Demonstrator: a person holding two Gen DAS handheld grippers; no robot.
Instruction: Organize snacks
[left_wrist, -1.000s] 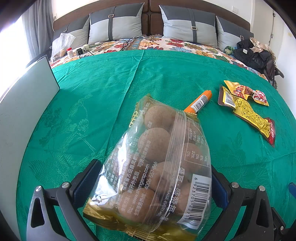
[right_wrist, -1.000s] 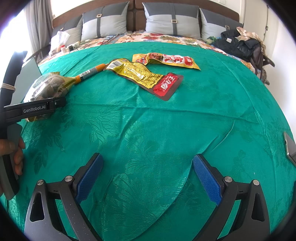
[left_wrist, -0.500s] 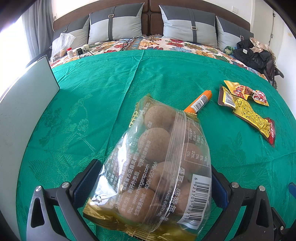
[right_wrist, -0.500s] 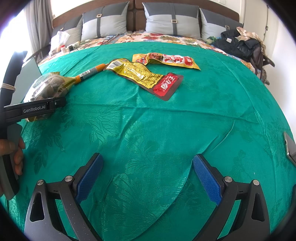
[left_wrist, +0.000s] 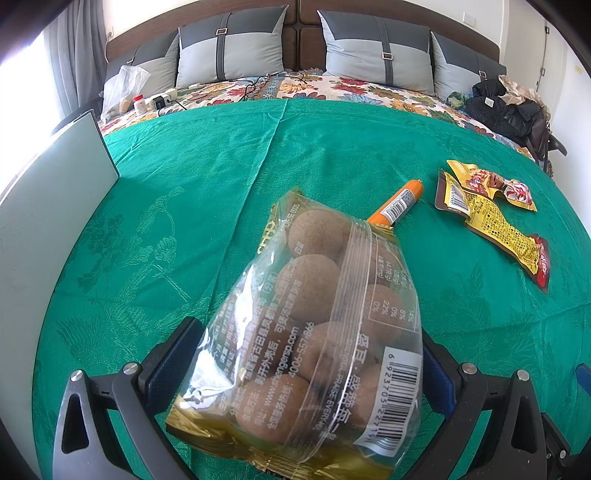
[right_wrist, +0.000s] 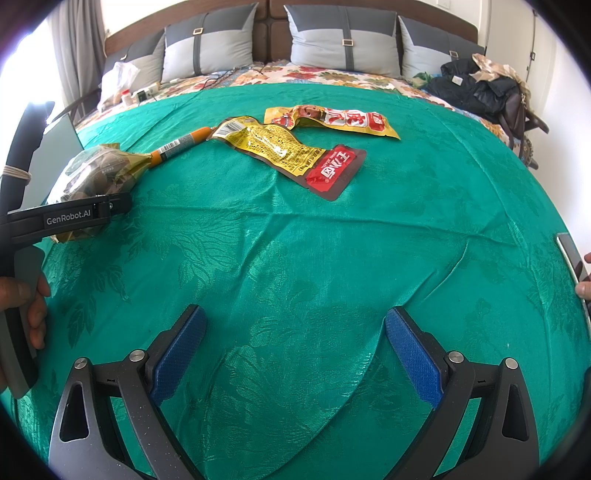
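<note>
Over green cloth (right_wrist: 295, 240): left gripper (left_wrist: 306, 369) apparently clamps egg bag (left_wrist: 314, 332); right gripper (right_wrist: 293, 350) spread wide, empty.

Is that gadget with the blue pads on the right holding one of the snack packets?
No, the right gripper stands open over bare green bedspread, with nothing between its blue pads.
</note>
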